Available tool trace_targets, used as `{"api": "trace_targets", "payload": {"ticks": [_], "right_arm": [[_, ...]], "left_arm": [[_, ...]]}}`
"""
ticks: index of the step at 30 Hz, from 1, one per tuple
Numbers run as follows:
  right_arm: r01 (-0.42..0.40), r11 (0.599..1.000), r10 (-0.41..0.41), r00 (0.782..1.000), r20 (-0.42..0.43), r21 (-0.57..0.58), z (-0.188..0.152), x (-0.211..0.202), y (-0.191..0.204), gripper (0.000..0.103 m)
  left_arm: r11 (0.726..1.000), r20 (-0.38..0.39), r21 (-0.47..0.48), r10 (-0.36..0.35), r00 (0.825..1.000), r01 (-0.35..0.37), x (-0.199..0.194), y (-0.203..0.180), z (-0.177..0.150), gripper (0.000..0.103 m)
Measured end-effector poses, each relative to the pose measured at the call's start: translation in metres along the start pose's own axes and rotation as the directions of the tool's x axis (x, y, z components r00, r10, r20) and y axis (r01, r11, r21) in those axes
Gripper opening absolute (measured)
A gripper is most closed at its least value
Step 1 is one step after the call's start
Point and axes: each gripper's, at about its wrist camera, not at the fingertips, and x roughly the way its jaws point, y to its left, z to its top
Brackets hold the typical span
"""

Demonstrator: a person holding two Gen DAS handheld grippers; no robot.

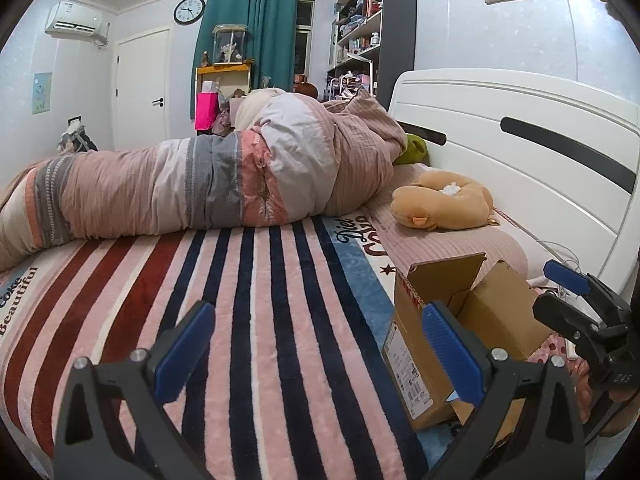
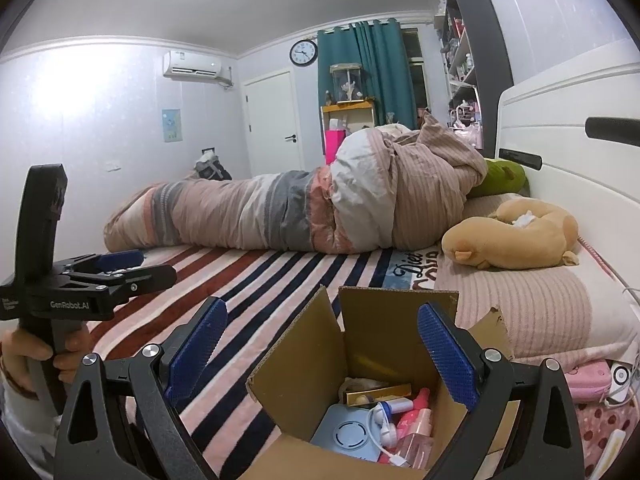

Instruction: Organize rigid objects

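Cardboard box (image 2: 360, 384) sits on the striped blanket (image 1: 256, 320) at about 6 o'clock in the right view, stuffed with bottles (image 2: 416, 432) and a cable. Right hand-held gripper (image 2: 322, 350) hangs over it spread wide, left hand-held gripper (image 1: 316, 348) is also released — both empty. Soft bed, so I'd guess a clumsy reach tips the box or snags a flap.

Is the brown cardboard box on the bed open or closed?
Open: the brown cardboard box has its flaps raised, with items visible inside.
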Motion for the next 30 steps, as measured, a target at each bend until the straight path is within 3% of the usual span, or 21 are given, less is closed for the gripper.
{"api": "trace_targets", "payload": {"ticks": [30], "right_arm": [[-0.001, 0.999, 0.002, 1.000, -0.017, 0.051, 0.0021, 0.0022, -0.0026, 0.096]], "left_arm": [[1.000, 0.002, -0.003, 0.021, 1.000, -0.021, -0.0035, 0.0010, 0.0007, 0.103]]}}
